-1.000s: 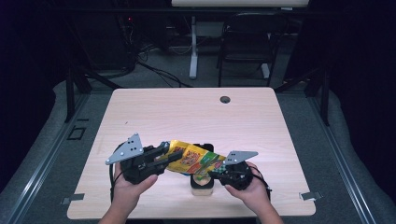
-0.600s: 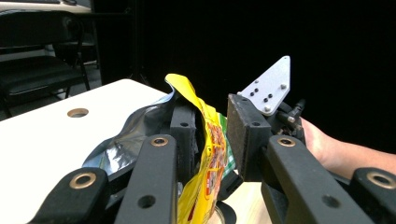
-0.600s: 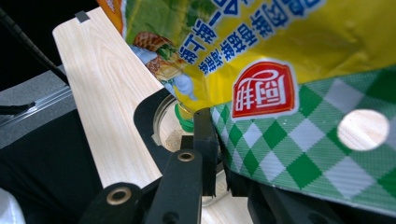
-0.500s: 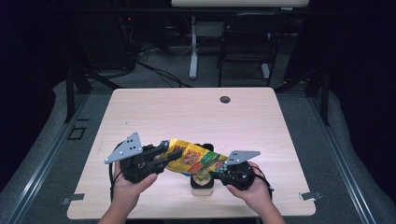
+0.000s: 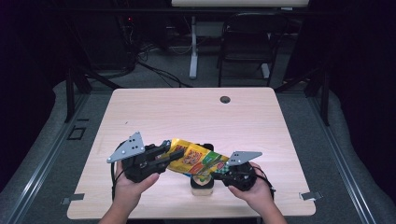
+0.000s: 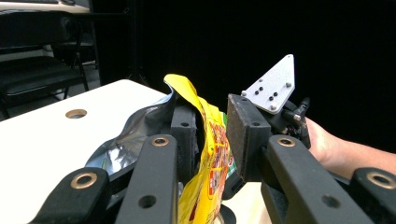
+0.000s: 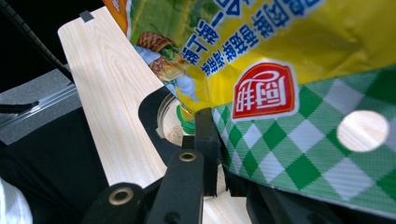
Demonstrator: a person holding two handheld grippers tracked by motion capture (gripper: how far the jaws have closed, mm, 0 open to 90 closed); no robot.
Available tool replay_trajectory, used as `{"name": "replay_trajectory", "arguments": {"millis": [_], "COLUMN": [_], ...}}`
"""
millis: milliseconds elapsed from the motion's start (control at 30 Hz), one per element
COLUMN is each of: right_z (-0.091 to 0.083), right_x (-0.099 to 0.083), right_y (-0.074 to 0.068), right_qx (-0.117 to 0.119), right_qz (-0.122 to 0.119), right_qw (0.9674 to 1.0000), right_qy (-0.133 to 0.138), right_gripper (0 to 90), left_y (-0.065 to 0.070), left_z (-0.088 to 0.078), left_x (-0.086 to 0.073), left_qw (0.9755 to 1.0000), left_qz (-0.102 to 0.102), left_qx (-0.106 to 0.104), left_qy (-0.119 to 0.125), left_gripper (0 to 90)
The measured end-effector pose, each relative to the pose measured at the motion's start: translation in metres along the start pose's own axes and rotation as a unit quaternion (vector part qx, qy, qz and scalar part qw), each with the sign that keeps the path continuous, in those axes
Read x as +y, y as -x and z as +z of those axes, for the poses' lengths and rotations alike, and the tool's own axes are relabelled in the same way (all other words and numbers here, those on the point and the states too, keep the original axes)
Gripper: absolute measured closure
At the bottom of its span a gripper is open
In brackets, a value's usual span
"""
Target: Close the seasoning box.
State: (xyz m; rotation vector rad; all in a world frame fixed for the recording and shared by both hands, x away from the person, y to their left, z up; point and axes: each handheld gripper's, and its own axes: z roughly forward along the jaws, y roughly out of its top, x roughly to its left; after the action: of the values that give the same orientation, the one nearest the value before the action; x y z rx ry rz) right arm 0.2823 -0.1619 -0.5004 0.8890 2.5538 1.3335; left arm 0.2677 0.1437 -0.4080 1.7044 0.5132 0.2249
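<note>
So the yellow snack pouch (image 5: 194,158) is strung between the two grippers, up off the table (image 5: 187,112) near its near edge, right over a small black-rimmed container (image 5: 202,183) that sits on the wood. The left gripper (image 5: 161,154) has the pouch's open left end. In the left gripper view one jaw sits inside the mouth against the silvery lining and the other stands outside on the printed yellow face (image 6: 210,154), with a bit of a gap on that outer side, so I can't tell if the pads are really pinching the wall or just bracketing it. The right gripper (image 5: 219,169) has the opposite end, the green-checkered strip (image 7: 299,154) with the round hang hole in it. In the right gripper view that strip goes in between the jaws and they look closed tight on it. The pouch sags a little from left down to right, with the container (image 7: 170,126) just below its lower edge. Both hands are in from the near side, the left hand (image 5: 133,184) under its gripper and the right hand (image 5: 254,191) cupping the other one.
</note>
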Motion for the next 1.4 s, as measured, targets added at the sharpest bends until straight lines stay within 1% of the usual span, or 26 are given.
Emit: {"name": "replay_trajectory", "arguments": {"millis": [33, 100, 167, 400, 467, 533, 567, 600, 633, 767, 933, 1000, 1167, 1233, 1267, 1367, 1400], "right_z": [-0.0002, -0.0011, -0.0019, -0.0023, -0.0014, 0.0005, 0.0015, 0.0027, 0.0040, 0.0059, 0.0039, 0.0021, -0.0016, -0.0020, -0.0019, 0.0000, 0.0000], "right_x": [-0.0004, -0.0010, -0.0014, -0.0014, -0.0012, -0.0006, -0.0001, 0.0003, 0.0003, 0.0011, 0.0012, 0.0009, 0.0002, -0.0004, -0.0008, -0.0010, -0.0010], "right_y": [0.0002, 0.0015, 0.0020, 0.0024, 0.0019, 0.0008, 0.0003, -0.0004, -0.0014, -0.0036, -0.0037, -0.0029, 0.0001, 0.0009, 0.0012, 0.0023, 0.0023], "right_qx": [-0.002, -0.002, -0.007, -0.008, -0.010, -0.010, -0.010, -0.008, -0.006, 0.003, 0.010, 0.010, -0.001, -0.008, -0.010, -0.017, -0.017], "right_qz": [0.002, 0.004, 0.005, 0.004, 0.006, 0.008, 0.006, 0.004, 0.004, -0.003, -0.004, 0.000, -0.002, 0.000, 0.002, 0.008, 0.008], "right_qw": [1.0000, 1.0000, 1.0000, 1.0000, 0.9999, 0.9999, 0.9999, 1.0000, 1.0000, 1.0000, 0.9999, 0.9999, 1.0000, 1.0000, 0.9999, 0.9998, 0.9998], "right_qy": [0.001, 0.001, 0.003, 0.002, 0.005, 0.007, 0.005, 0.004, 0.004, -0.005, -0.004, 0.001, 0.001, 0.003, 0.005, 0.008, 0.008], "right_gripper": [86.0, 85.9, 86.0, 85.9, 85.9, 85.9, 85.9, 85.9, 85.9, 86.1, 86.3, 86.4, 86.4, 86.3, 86.2, 85.7, 85.7], "left_y": [0.0001, 0.0010, 0.0009, 0.0005, 0.0006, 0.0008, 0.0008, 0.0008, 0.0012, 0.0006, 0.0003, 0.0004, 0.0006, 0.0011, 0.0016, 0.0021, 0.0027], "left_z": [0.0007, 0.0017, 0.0021, 0.0024, 0.0024, 0.0011, 0.0005, 0.0002, -0.0007, -0.0027, -0.0032, -0.0023, 0.0005, 0.0024, 0.0026, 0.0032, 0.0036], "left_x": [0.0001, -0.0001, -0.0004, -0.0001, -0.0001, 0.0008, 0.0012, 0.0014, 0.0019, 0.0023, 0.0024, 0.0023, 0.0015, 0.0006, 0.0007, 0.0017, 0.0022], "left_qw": [1.0000, 1.0000, 1.0000, 1.0000, 1.0000, 1.0000, 1.0000, 1.0000, 1.0000, 1.0000, 1.0000, 1.0000, 1.0000, 1.0000, 1.0000, 1.0000, 1.0000], "left_qz": [0.001, 0.000, 0.000, 0.001, 0.000, 0.001, 0.000, 0.001, 0.001, 0.004, 0.003, 0.002, 0.004, 0.002, 0.001, 0.004, 0.005], "left_qx": [-0.003, -0.002, -0.002, -0.003, -0.003, 0.000, 0.001, -0.001, 0.003, 0.003, 0.002, 0.000, -0.001, -0.004, -0.002, -0.002, 0.001], "left_qy": [0.000, 0.001, 0.000, 0.000, 0.004, 0.001, 0.002, 0.005, 0.003, 0.002, 0.003, 0.004, -0.002, 0.000, -0.003, -0.004, -0.003], "left_gripper": [73.4, 73.4, 73.4, 73.4, 73.4, 73.4, 73.4, 73.4, 73.4, 73.4, 73.4, 73.4, 73.4, 73.4, 73.4, 73.3, 73.3]}}
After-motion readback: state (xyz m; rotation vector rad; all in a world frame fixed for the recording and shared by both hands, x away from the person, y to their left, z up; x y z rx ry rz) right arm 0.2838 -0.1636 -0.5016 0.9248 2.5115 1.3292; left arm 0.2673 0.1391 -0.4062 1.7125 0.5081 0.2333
